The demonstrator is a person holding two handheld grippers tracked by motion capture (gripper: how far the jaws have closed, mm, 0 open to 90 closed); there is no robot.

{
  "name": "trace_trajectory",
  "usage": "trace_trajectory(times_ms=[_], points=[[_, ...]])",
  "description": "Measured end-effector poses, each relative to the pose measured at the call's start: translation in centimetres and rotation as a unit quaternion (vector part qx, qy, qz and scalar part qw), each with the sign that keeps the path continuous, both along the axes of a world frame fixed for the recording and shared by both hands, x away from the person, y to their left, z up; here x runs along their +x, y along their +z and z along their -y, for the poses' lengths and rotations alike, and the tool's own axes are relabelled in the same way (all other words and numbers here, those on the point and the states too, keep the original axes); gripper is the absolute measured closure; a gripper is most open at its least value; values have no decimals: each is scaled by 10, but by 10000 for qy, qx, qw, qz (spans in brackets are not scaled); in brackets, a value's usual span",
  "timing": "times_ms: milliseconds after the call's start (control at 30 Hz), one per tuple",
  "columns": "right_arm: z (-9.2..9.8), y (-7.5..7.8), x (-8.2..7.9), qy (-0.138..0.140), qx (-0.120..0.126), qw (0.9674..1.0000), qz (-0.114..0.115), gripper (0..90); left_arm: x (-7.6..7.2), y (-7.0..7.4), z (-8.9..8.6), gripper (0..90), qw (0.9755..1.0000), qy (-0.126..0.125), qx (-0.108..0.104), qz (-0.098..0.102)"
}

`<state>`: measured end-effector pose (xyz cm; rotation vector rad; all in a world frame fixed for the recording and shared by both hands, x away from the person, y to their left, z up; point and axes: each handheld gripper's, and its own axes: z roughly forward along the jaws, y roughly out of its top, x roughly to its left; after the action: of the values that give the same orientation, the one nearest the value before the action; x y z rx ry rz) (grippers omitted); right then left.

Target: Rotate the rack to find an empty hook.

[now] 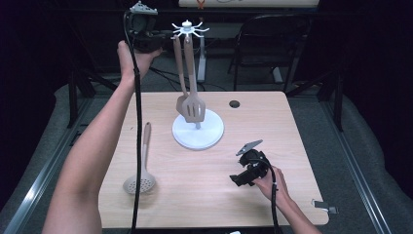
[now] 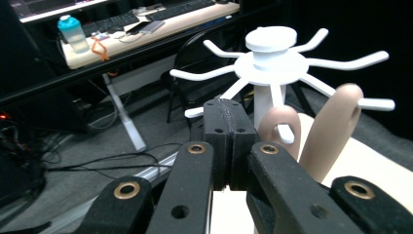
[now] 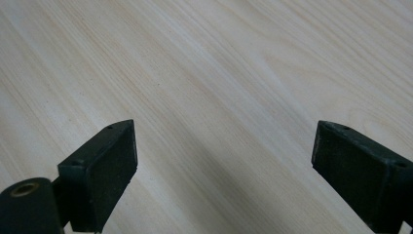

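Wooden table (image 1: 204, 195) is carrying everything, pale grain running under the right gripper's view. White utensil stand (image 1: 197, 129) is sitting mid-table, toward the far side, round base flat, post rising to a ring of hooks (image 2: 272, 61). Two tan utensils are hanging from those hooks side by side: a slotted spatula (image 1: 194, 108) in front and a second one (image 1: 180, 78) just behind it, their handle loops (image 2: 285, 126) showing right next to the post in the left gripper view. Skimmer spoon (image 1: 140, 179) is lying flat near the table's left edge, well apart from the stand. Left gripper (image 2: 230, 141) is hovering high, just beside the hook ring, jaws pressed together with nothing between them. Right gripper (image 3: 221, 161) is resting low over bare tabletop at the near right, jaws standing wide apart, holding nothing.
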<state>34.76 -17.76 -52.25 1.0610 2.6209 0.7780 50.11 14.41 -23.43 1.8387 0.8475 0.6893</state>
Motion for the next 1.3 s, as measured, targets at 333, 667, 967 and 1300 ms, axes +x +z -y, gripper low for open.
trace_trajectory(times_ms=[333,667,967,1300], points=[[0,2,-1,-11,-47,10000,34,94,-16,-6,-10,900,9999,-129,29,12],[-3,0,-1,-36,-47,10000,24,95,-46,-8,-16,900,9990,-453,-27,51],[-3,1,-1,50,-186,9998,-3,95,-51,-4,-1,900,9980,-576,200,188],[-3,-2,-1,-31,-42,10000,1,96,-38,2,6,900,9990,-281,258,222]])
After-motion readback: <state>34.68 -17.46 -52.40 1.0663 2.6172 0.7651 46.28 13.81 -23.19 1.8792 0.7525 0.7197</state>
